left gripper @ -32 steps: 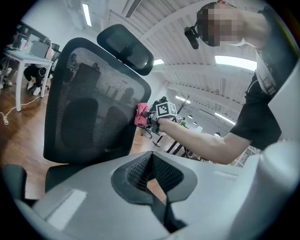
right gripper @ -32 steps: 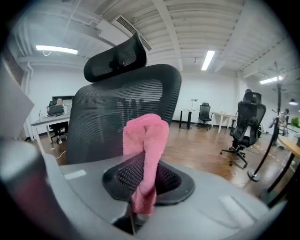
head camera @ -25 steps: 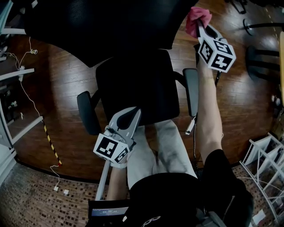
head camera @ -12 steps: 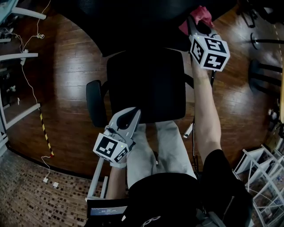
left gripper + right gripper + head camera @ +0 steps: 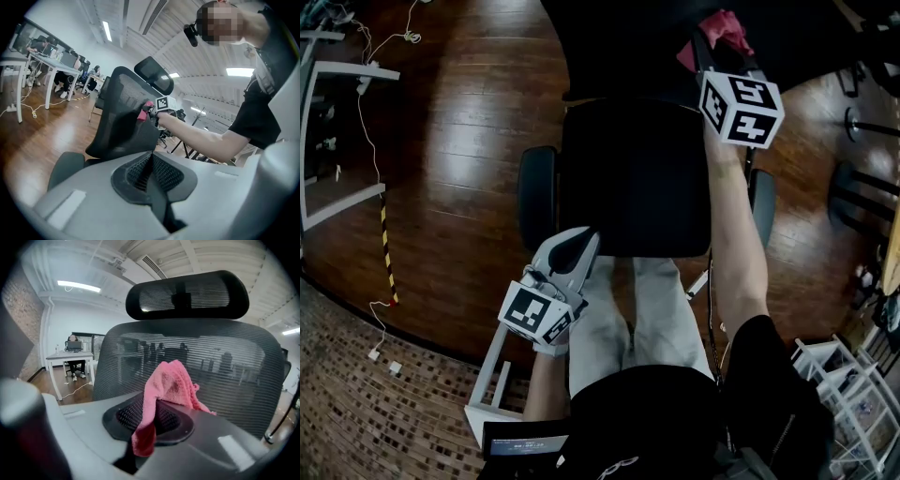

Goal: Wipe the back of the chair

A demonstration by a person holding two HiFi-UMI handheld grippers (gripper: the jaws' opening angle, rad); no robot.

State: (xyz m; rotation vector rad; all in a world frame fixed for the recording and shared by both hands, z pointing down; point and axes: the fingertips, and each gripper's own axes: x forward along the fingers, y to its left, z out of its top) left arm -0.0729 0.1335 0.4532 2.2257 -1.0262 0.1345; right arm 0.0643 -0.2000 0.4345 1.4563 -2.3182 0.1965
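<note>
A black office chair stands in front of me, its seat point(image 5: 636, 178) below and its mesh back point(image 5: 675, 37) at the top of the head view. My right gripper point(image 5: 712, 42) is shut on a pink cloth point(image 5: 724, 32), held up against the mesh back point(image 5: 197, 366) below the headrest point(image 5: 187, 295). The cloth point(image 5: 165, 390) drapes over the shut jaws in the right gripper view. My left gripper point(image 5: 574, 246) hangs low over my lap at the seat's front edge, shut with nothing in it. From the left gripper view the chair back point(image 5: 124, 115) and the pink cloth point(image 5: 143, 112) show ahead.
Dark wooden floor surrounds the chair. The armrests point(image 5: 536, 197) flank the seat. White desk frames point(image 5: 337, 141) and cables lie at the left, a striped strip point(image 5: 386, 253) on the floor, white racks point(image 5: 853, 394) at the lower right. Desks with seated people point(image 5: 56, 70) stand farther off.
The chair has shifted right in the head view and the right gripper with the cloth sits farther over the mesh back. The left gripper has stayed over my lap.
</note>
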